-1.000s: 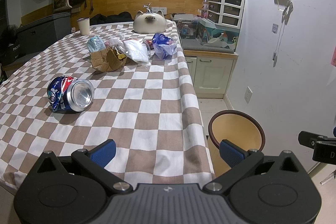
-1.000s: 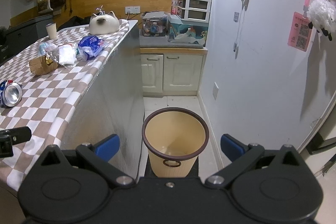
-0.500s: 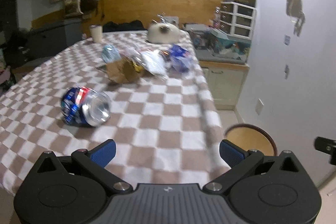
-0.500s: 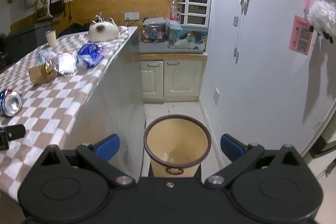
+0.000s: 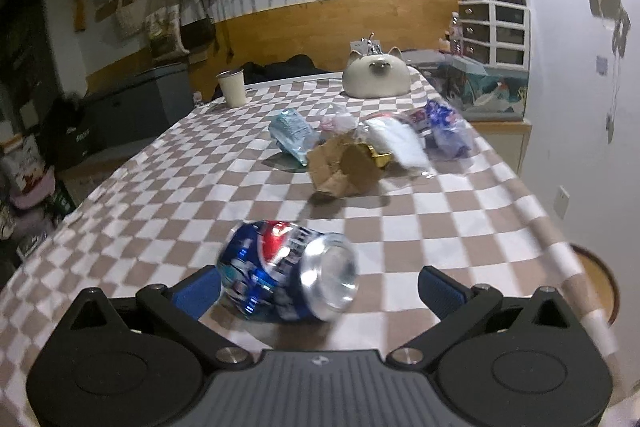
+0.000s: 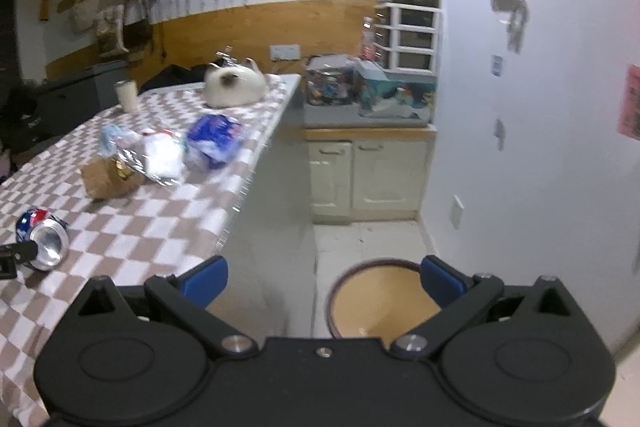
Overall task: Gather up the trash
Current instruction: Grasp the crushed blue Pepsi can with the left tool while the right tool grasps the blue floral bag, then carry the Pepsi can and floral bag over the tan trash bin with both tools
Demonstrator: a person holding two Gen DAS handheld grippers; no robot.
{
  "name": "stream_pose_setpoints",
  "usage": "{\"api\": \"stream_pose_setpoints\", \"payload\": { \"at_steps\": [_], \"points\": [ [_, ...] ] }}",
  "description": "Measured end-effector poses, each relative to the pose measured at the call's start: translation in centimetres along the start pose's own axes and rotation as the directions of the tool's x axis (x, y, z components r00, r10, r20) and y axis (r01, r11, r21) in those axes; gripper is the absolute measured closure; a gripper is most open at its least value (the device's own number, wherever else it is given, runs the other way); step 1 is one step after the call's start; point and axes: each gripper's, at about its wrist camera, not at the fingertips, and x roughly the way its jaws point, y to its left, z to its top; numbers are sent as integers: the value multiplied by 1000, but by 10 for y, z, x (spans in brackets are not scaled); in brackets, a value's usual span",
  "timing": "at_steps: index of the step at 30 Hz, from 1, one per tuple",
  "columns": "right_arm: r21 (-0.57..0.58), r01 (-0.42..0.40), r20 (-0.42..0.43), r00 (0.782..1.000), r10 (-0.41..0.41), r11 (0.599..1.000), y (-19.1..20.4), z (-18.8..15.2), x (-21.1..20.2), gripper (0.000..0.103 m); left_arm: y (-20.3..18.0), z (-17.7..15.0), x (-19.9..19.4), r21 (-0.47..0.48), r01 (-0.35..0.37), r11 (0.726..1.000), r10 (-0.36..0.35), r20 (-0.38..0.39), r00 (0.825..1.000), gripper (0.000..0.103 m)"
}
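Two views: left wrist first, then right wrist.
Left wrist: the left gripper is spread wide and holds nothing; the crushed can lies on its side on the checked table, between the fingers, nearer the left one.
Advice: centre the can between the pads, then close across its dented body, not the slick end.
Right wrist: the right gripper is wide open and empty, above the bin on the floor beside the table.
Remaining: wrappers wait farther up the table.
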Motion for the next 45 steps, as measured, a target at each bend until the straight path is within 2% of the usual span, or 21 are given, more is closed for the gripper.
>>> {"api": "stream_pose_setpoints", "payload": {
  "at_steps": [4, 8, 14, 21, 25, 27, 31, 33, 36, 42, 45],
  "points": [
    [-19, -76, 28, 997, 76, 997, 23, 12, 13, 0, 18, 0, 20, 50, 26, 998, -27, 5, 1000, 0],
    [-61, -161, 67, 984, 165, 985, 48, 26, 25, 0, 35, 1, 37, 73, 96, 993, -95, -10, 995, 0],
    [-120, -302, 125, 940, 316, 946, 87, 51, 51, 0, 49, 4, 60, 111, 217, 970, -214, -39, 976, 0],
    [-230, -398, 89, 900, 426, 888, 135, 79, 98, 0, 49, 10, 81, 203, 269, 941, -249, -117, 961, 0],
    [-188, -388, 67, 911, 406, 902, 147, 96, 138, 0, 51, 11, 87, 228, 290, 930, -262, -145, 954, 0],
    [-136, -365, 58, 925, 375, 921, 147, 106, 159, 0, 52, 12, 90, 233, 302, 925, -271, -155, 950, 0],
    [32, -271, 5, 963, 271, 962, 141, 125, 214, 9, 54, 15, 94, 213, 352, 911, -319, -173, 932, 0],
    [150, -234, -59, 968, 245, 961, 134, 131, 242, 12, 54, 17, 95, 208, 364, 908, -333, -171, 927, 0],
    [275, -195, -102, 968, 230, 942, 130, 131, 270, 13, 55, 22, 97, 199, 387, 900, -356, -174, 918, 0],
    [312, -147, -136, 971, 197, 939, 141, 124, 301, 14, 58, 28, 106, 178, 395, 901, -358, -207, 911, 0],
    [284, -129, -137, 975, 173, 950, 146, 122, 305, 24, 63, 29, 106, 160, 401, 902, -366, -209, 907, 1]
  ]
}}
